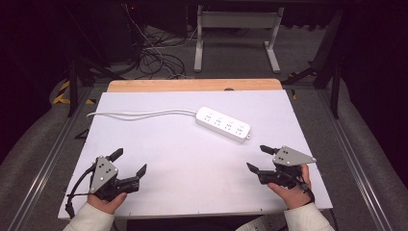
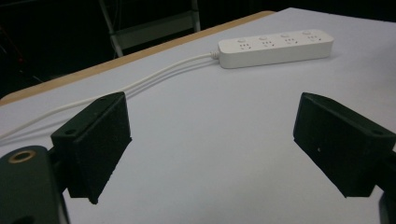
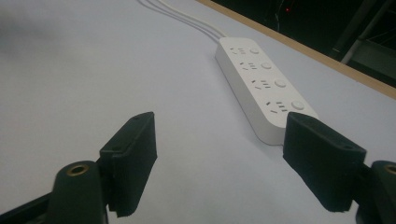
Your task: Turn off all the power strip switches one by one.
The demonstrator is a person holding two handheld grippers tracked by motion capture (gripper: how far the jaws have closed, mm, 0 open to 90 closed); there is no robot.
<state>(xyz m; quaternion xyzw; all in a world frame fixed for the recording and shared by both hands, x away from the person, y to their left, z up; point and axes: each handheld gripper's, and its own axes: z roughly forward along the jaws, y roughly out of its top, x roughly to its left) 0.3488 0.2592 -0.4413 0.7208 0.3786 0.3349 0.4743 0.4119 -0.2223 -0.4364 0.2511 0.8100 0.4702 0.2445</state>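
A white power strip (image 1: 223, 124) with several sockets and round switches lies on the white table (image 1: 183, 163), slanted, past the middle. Its white cable (image 1: 139, 114) runs left toward the table's left edge. My left gripper (image 1: 129, 161) rests near the front left corner, open, nothing between its jaws. My right gripper (image 1: 260, 158) sits near the front right, open and empty as well. In the left gripper view the power strip (image 2: 275, 47) lies far ahead to the upper right. In the right gripper view the power strip (image 3: 261, 84) is close, just beyond the right jaw.
A wooden strip (image 1: 192, 85) borders the table's far edge. Beyond it a white metal frame (image 1: 235, 33) and loose cables (image 1: 154, 57) stand on the floor. Dark stands flank both sides of the table.
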